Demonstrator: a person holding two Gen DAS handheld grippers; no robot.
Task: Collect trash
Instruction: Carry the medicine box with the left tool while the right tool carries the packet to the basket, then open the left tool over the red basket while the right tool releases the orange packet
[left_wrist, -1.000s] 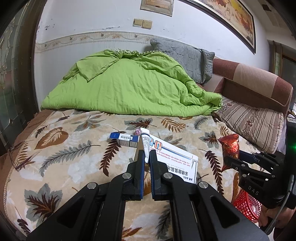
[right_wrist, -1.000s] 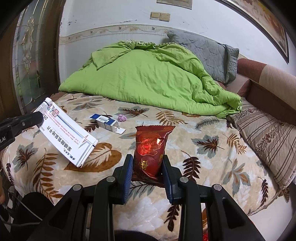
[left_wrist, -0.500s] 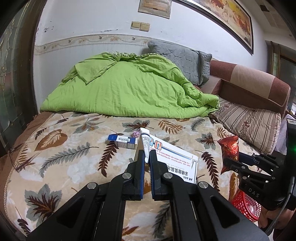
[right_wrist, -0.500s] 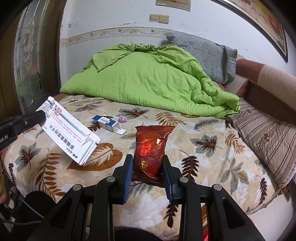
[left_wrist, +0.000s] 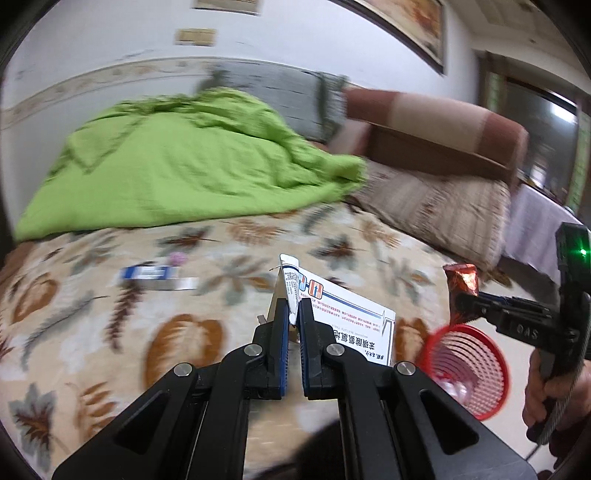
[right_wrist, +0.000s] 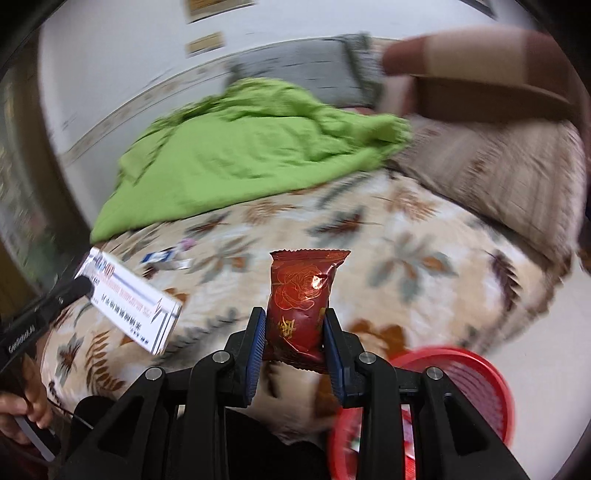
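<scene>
My left gripper is shut on a flat white medicine box and holds it above the bed's front edge; the box also shows in the right wrist view. My right gripper is shut on a red snack packet, seen at the right in the left wrist view, just above a red mesh basket on the floor, also in the right wrist view. A small blue and white box and a pink scrap lie on the leaf-print bedspread.
A green quilt is heaped at the back of the bed, a grey pillow behind it. A striped cushion and a brown headboard are at the right. The basket holds some wrappers.
Both grippers swung right and down toward the floor beside the bed. The red basket came much further into view under the packet. Both views are motion-blurred.
</scene>
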